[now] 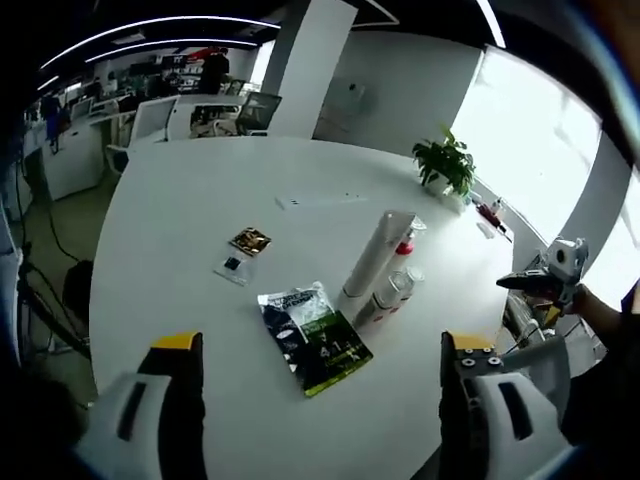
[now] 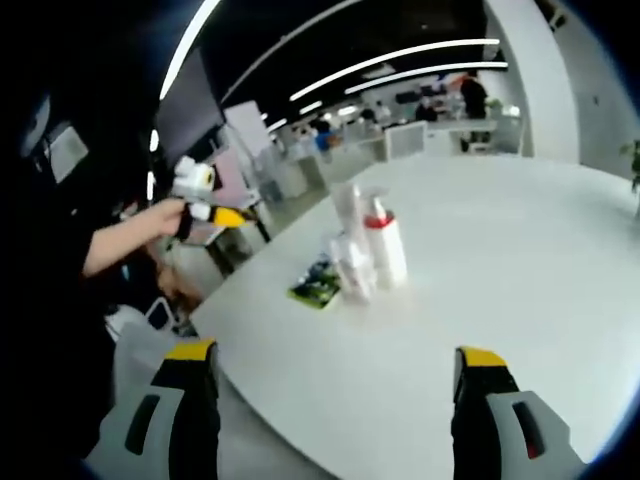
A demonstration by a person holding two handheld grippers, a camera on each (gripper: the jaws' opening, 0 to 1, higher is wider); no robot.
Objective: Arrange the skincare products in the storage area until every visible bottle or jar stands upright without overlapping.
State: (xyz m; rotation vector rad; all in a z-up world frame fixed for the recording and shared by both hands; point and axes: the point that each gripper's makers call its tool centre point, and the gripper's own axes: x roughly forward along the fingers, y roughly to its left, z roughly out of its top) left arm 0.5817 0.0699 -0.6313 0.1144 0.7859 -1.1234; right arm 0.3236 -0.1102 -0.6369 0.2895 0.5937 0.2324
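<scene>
The bottles stand clustered on the white table, ahead of the left gripper and slightly right, with a dark pouch just before its jaws. Both the left and the right gripper are wide apart and empty. A potted plant sits beyond.

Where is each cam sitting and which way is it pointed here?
Left gripper view: rides the left gripper, looking across the white table at the bottle cluster and green packet; the right gripper enters from the right.
Right gripper view: rides the right gripper, facing the same bottles from the opposite side; the left gripper shows left.
Shared: table, bottles, packet.
</scene>
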